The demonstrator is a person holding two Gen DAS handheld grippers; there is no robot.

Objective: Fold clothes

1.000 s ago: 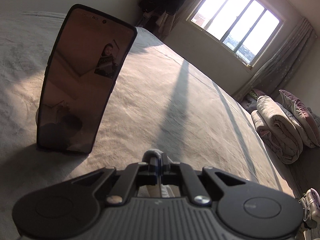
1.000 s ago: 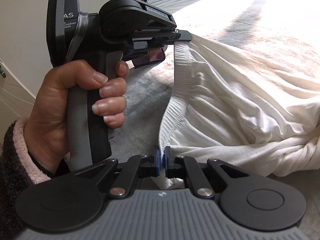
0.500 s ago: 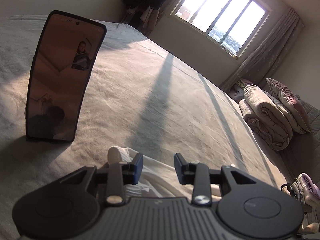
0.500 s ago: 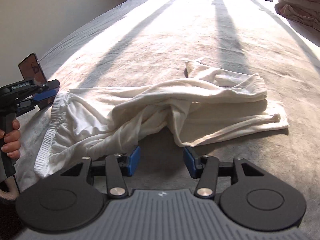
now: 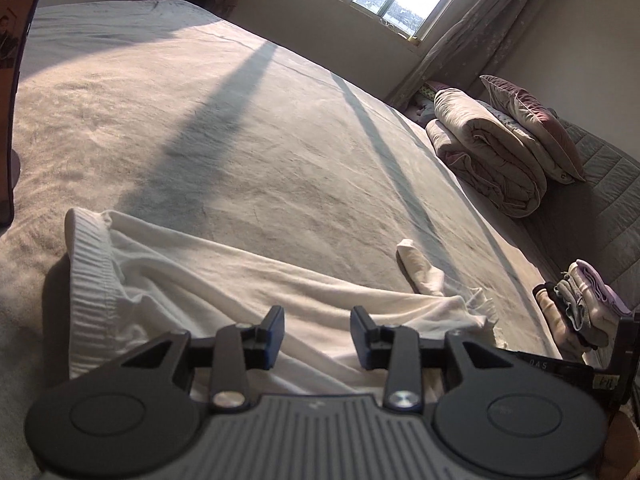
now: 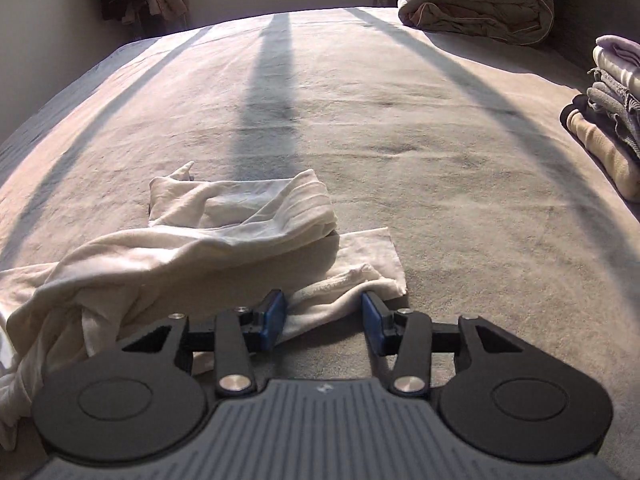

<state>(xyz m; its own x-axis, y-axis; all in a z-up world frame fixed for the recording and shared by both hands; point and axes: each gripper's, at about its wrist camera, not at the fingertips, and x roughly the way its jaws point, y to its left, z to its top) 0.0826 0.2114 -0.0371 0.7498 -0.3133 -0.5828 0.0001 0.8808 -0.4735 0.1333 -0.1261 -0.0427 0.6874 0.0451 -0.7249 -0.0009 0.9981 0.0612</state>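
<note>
Both tools (image 5: pixel 317 338) (image 6: pixel 324 322) open over white garment (image 6: pixel 208 236), closing.

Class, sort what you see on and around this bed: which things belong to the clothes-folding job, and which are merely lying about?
Job:
white trousers
left gripper
right gripper
stack of folded clothes

Lying about:
rolled duvet
pillow
phone

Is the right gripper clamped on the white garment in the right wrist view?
No, the right gripper is open, and the white garment's edge lies loose between its fingers.
</note>
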